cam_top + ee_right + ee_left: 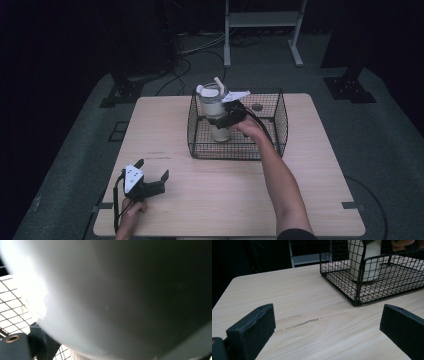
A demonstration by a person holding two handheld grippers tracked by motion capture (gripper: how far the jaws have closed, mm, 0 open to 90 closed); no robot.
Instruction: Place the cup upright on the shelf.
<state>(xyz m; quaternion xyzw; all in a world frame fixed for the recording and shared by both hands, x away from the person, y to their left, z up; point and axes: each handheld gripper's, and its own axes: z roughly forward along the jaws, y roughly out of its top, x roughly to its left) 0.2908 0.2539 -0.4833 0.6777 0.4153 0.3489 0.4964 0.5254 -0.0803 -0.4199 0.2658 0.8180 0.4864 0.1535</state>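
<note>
A tall white tumbler (214,112), its lid fitted with a straw, stands upright in the left part of a black wire basket (239,150) at the far middle of the desk (220,200); the right claw (223,120) is closed on the tumbler at mid-height, the person's right hand (248,126) reaching over the basket's near rim; from the right gripper view the pale cup wall (112,297) presses close against the lens, with wire mesh (11,312) just visible beside it; whether the base rests on the mesh floor or hangs just above it cannot be told from here. In the left gripper view the same tumbler (364,262) shows through the basket's near corner (357,302).

Well apart, at the near left of the desk, the left claw (151,175) sits idle in the left hand (131,207), jaws spread wide and holding nothing; a faint scuff (299,323) marks the wood ahead of it.

The step in hand looks to be the handling of the tumbler at the basket, either setting it in or lifting it out; which one, the scene alone does not settle. The next move calls for a straight vertical path, the cup kept upright so the straw and lid clear the wire rim, and a firm grip on the smooth wall.
</note>
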